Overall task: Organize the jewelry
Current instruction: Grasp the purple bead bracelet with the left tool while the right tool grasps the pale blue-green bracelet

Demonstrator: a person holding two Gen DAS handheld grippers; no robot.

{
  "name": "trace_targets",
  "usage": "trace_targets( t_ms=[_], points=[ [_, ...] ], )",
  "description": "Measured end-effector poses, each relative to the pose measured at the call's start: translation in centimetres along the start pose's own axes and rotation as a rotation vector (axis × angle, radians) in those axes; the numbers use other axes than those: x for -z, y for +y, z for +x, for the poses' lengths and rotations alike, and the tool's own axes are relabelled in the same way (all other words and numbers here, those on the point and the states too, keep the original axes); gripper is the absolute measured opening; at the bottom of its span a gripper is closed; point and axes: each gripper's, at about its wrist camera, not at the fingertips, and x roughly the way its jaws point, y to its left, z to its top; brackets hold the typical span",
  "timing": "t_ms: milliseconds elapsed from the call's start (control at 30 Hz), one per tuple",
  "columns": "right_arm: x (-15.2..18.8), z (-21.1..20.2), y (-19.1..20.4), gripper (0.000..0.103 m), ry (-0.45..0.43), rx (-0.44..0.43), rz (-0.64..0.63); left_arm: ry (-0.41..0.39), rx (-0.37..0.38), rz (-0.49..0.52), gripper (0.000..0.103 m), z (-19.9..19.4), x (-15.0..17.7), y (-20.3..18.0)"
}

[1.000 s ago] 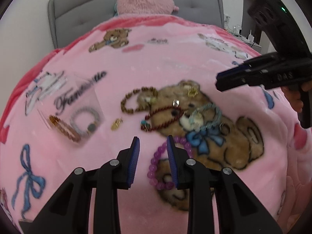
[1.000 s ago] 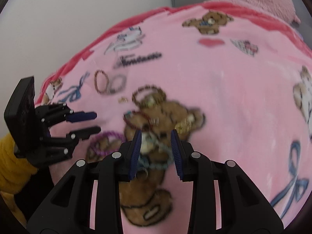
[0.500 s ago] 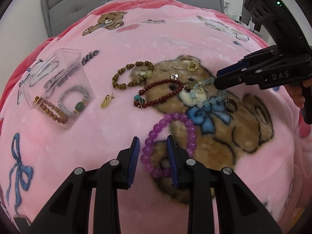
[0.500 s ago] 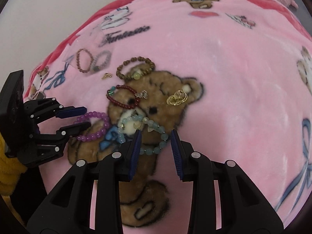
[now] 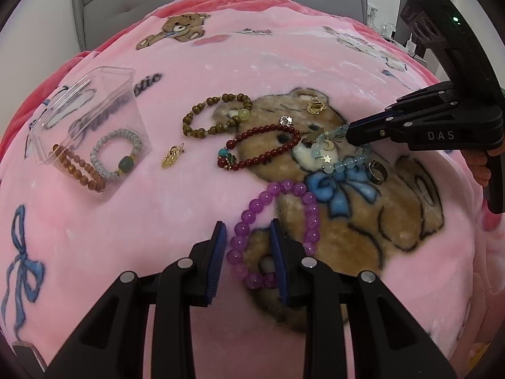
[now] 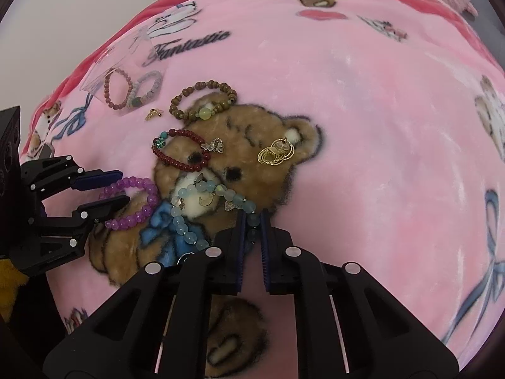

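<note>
Clear box (image 5: 94, 120): far left on pink blanket (image 5: 221, 63); open, with brown bead bracelet (image 5: 79, 167) and grey-white bracelet (image 5: 116, 154) inside.
Gold earring (image 5: 172, 157): loose, just right of box; small, light, likely to sink into the pile.
Wooden bead bracelet (image 5: 217, 115): right of box, far side of the cluster, on the printed bear's ear.
Dark red bracelet (image 5: 262, 150): near side of the wooden one, with turquoise charm.
Left gripper (image 5: 247, 255): narrow gap, holding nothing; pads straddling one side of the purple bracelet (image 5: 277, 230), not pressing.
Purple bracelet, handling: light, round glossy beads, probably elastic; slippery; best pinched across a single strand.
Pale blue charm bracelet (image 6: 214, 208): centre right, over the bear's muzzle and bow.
Right gripper (image 6: 251, 221): jaws just closed, clamped on a bead strand of the pale blue bracelet.
Pale blue bracelet, handling: limp, dangling charms liable to snag neighbours; slow lift advised.
Ring (image 5: 377, 172): just right of the blue bow.
Gold pendant (image 6: 276, 153): far right of cluster.
</note>
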Motion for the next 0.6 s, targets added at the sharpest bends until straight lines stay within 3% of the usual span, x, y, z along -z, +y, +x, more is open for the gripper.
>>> trace_targets(
  t_ms=[333, 400, 600],
  points=[
    [-1.4, -3.3, 1.1, 0.008, -0.101, -0.068, -0.025, -0.044, 0.029, -0.015, 0.017, -1.2, -0.3, 0.5],
    [-1.7, -3.5, 1.5, 0.008, -0.107, -0.073, -0.029, -0.056, 0.036, -0.021, 0.007, -1.4, -0.5, 0.6],
    [-2.0, -3.9, 2.2, 0.008, -0.115, -0.094, -0.045, -0.071, 0.056, -0.047, 0.001, -1.9, -0.7, 1.1]
  ],
)
